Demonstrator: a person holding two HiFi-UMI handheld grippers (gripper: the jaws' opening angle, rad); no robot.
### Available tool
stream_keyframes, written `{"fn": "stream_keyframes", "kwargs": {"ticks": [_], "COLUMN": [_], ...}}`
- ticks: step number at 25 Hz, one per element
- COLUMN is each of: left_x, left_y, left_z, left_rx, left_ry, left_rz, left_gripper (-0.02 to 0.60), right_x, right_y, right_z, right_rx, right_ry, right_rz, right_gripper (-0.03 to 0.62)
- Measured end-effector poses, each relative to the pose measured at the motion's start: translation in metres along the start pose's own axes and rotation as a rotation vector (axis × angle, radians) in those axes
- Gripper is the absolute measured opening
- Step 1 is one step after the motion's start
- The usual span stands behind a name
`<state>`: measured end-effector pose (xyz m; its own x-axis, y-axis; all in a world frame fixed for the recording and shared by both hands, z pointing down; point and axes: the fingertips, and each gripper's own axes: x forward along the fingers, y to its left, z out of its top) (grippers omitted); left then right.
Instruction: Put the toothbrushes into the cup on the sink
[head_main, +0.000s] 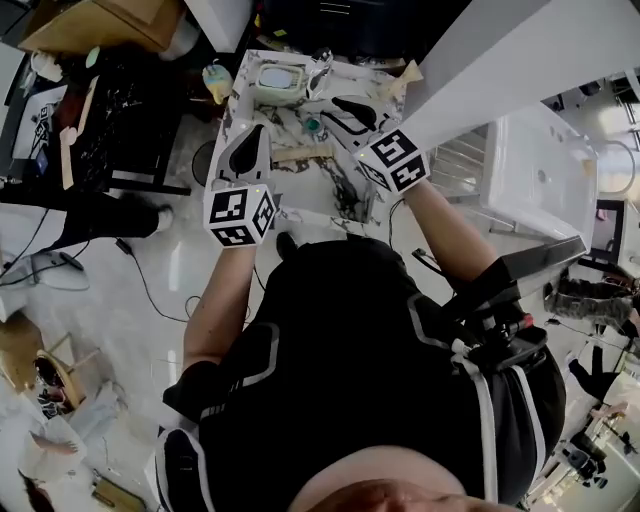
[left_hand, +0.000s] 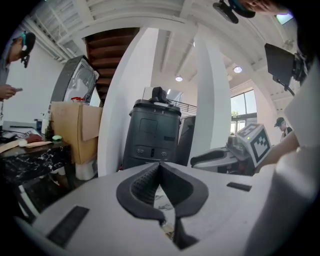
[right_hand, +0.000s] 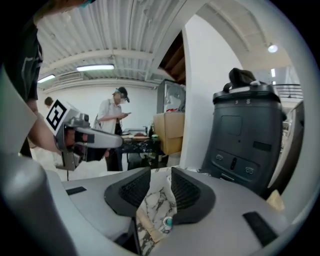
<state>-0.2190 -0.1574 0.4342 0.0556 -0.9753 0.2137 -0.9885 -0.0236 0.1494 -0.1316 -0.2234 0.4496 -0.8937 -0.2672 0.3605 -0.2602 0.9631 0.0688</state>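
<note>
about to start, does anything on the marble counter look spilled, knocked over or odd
Nothing looks spilled or broken. On the marble counter a pale toothbrush-like stick lies flat near a small teal thing. Both are too small to tell more.

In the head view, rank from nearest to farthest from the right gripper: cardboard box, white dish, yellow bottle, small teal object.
1. small teal object, just left of the right gripper
2. white dish, up and left
3. yellow bottle, farther left
4. cardboard box, far upper left
</note>
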Motion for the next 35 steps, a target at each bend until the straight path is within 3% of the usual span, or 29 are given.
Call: {"fn": "stream_keyframes", "kwargs": {"ticks": [8,16,29,35], "left_x": [-0.015,-0.004,0.003,-0.001], "left_y": [0.031,0.035,0.030,0.034], "left_z": [-0.046,-0.087,-0.151,-0.155], "left_rx": [-0.049,-0.097,-0.156,-0.164], "left_ry": [0.088,0.165,0.284,0.286], "left_rz": [0.102,0.116,0.148,0.165], "left_gripper": [0.006,0.006,0.006,0.006], "right_x": [0.075,0.114,0.138,0.139], "right_y": [0.046,0.040,0.037,0.036], "right_z": [-0.113,-0.223,-0.330,-0.338], "right_rx": [-0.108,-0.147,-0.297,-0.263], "right_ry": [0.305,0.574,0.790,0.790], "right_rz": [0.253,0.331,0.444,0.488], "right_gripper": [0.181,0.190,0.229,0.202]}}
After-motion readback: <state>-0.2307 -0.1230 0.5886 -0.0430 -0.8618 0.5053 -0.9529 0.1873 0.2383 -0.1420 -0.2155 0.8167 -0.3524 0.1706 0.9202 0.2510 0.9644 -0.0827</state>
